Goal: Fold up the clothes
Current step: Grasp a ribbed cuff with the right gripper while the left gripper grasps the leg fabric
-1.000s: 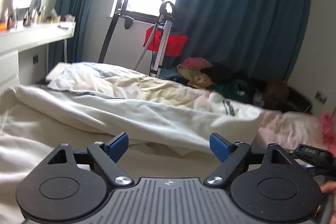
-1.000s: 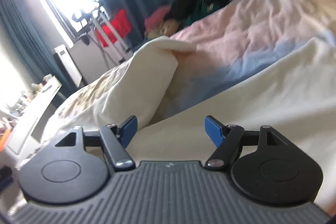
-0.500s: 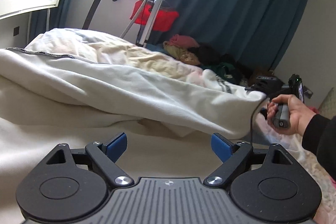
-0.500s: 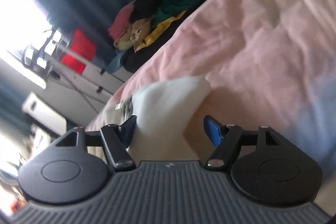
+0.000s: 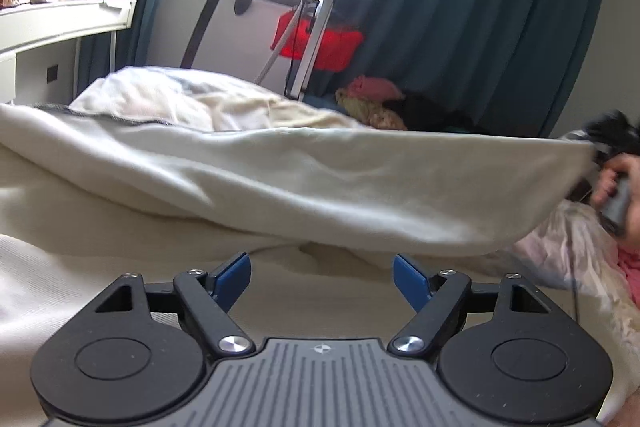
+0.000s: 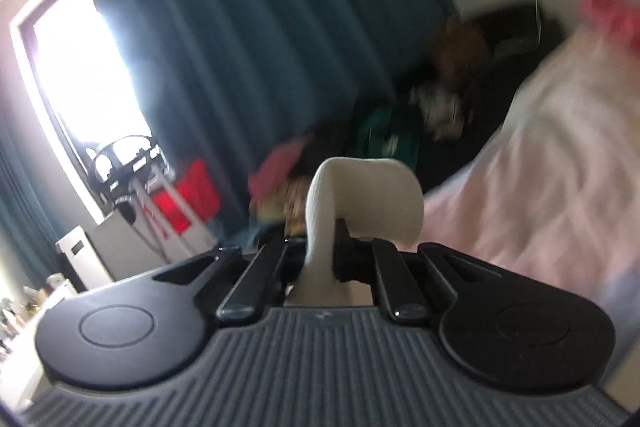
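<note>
The right gripper (image 6: 322, 239) is clamped on the cream garment (image 5: 304, 183); the left gripper (image 5: 322, 277) hangs wide apart above it, holding nothing, near a pink sheet (image 6: 532, 163).

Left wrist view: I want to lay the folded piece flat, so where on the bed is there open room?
Free: the flat cream sheet between the open left gripper and the lifted cream garment. Crowded: the clothes pile by the curtain, and the right edge near the hand.
</note>
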The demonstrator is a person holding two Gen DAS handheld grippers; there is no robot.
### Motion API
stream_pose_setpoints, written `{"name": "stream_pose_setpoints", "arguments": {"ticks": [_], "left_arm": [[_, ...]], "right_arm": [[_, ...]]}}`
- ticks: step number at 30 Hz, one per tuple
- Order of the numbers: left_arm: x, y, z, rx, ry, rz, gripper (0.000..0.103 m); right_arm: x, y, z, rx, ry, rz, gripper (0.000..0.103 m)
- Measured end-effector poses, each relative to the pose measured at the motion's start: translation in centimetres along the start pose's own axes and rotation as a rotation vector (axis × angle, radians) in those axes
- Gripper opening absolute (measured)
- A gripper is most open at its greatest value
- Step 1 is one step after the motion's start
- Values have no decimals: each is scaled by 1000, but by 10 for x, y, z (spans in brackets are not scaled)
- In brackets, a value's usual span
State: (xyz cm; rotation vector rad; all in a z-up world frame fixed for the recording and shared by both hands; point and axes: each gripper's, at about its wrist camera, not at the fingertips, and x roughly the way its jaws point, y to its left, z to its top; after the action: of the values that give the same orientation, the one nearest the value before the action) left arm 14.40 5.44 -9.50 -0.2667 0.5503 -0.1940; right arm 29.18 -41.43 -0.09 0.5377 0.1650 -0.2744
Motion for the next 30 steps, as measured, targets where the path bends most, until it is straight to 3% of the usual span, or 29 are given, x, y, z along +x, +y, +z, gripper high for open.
{"name": "stream_pose_setpoints", "arguments": {"ticks": [5,9,13,18,23,26,29,30], "left_arm": [[-26,0,6,-13,-46,-4,80],[-36,-1,8,-22,-45,-11,81],[-26,6,6,-89,13,-51,82],[12,51,4,-306,133,-38,82],[36,93,8,-517,116,-40,78],[44,113,11,-611,80,-45,69],[49,131,11,-683,47,-41,41],[51,137,11,-707,39,-42,25]], "right_arm": [[-93,-20,17,-21,-117,14,7],[-136,-33,13,-67,-154,-8,7],[-133,-62,4,-23,-91,-72,7],[-128,-93,-29,91,-52,-132,7],[-123,-104,-49,129,-17,-167,8],[-122,-109,-54,120,-23,-187,8],[-119,-116,-58,121,-21,-220,9],[-119,-122,-59,146,-14,-231,10]]}}
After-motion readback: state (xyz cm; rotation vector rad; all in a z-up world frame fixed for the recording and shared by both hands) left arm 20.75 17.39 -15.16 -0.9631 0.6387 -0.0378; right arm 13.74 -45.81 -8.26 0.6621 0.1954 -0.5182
